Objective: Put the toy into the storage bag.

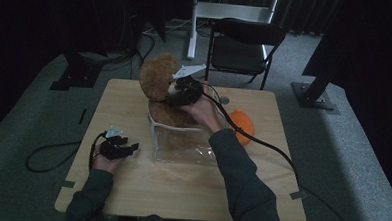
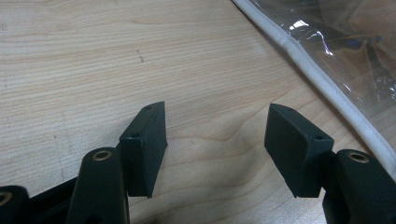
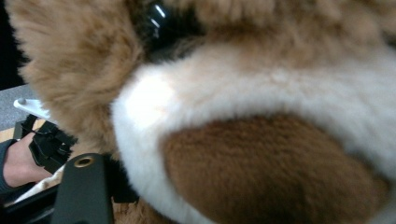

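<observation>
A brown teddy bear (image 1: 155, 78) sits at the back of the wooden table (image 1: 180, 190), its lower body inside a clear plastic bag (image 1: 182, 145) with white trim. My right gripper (image 1: 177, 94) is at the bear's face. In the right gripper view the pale muzzle (image 3: 261, 107) sits between the jaws, and fur bulges over the one finger (image 3: 84, 191) that shows. My left gripper (image 1: 130, 148) rests on the table left of the bag. Its jaws (image 2: 217, 149) stand wide apart over bare wood, and the bag's trim (image 2: 327, 88) runs just to their right.
An orange soft object (image 1: 242, 125) lies right of the bag, beside the right forearm. The right gripper's cable trails off the table's right side. A black folding chair (image 1: 242, 47) stands behind the table. The left hand and its gripper (image 3: 49, 144) appear in the right gripper view.
</observation>
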The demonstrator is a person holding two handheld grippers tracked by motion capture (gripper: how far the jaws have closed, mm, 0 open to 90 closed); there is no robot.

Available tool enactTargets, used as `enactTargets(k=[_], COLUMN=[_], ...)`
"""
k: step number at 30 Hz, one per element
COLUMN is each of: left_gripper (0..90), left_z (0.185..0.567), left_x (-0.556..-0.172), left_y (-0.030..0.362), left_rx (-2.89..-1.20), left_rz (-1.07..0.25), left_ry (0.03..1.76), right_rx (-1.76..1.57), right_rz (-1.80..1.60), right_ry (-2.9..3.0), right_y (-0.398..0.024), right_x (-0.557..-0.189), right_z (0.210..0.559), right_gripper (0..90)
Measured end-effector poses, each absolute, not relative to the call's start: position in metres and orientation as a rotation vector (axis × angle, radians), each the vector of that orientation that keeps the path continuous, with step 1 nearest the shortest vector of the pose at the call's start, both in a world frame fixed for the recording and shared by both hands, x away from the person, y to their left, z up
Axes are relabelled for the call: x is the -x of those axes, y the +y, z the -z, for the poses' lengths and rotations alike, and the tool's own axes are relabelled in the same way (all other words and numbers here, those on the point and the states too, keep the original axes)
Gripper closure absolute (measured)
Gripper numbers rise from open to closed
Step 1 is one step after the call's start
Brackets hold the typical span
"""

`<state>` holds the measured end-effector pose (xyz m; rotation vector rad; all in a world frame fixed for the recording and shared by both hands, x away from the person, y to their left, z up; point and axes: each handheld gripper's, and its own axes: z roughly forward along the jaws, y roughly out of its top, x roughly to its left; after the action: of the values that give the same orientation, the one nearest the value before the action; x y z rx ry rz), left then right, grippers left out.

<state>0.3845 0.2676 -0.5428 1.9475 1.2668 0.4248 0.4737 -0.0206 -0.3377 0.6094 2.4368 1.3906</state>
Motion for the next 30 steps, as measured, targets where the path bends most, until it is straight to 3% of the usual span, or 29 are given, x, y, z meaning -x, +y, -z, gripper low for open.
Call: enactTargets(k=[19, 30], left_gripper=[39.4, 39.3], left_z=[0.5428, 0.5428], left_x=[-0.3845, -0.3844], left_y=[0.2673, 0.2672], left_rx=[-1.947, -1.948], left_rz=[-0.427, -0.426], left_ry=[1.267, 1.268], right_rx=[-0.650, -0.645], right_rz=[-1.374, -1.407], right_ry=[2.399, 2.403], right_y=[-0.0203, -0.0208], right_x=[-0.4746, -0.4743], right_z=[0.3381, 0.3378], right_gripper=[13.5, 12.2])
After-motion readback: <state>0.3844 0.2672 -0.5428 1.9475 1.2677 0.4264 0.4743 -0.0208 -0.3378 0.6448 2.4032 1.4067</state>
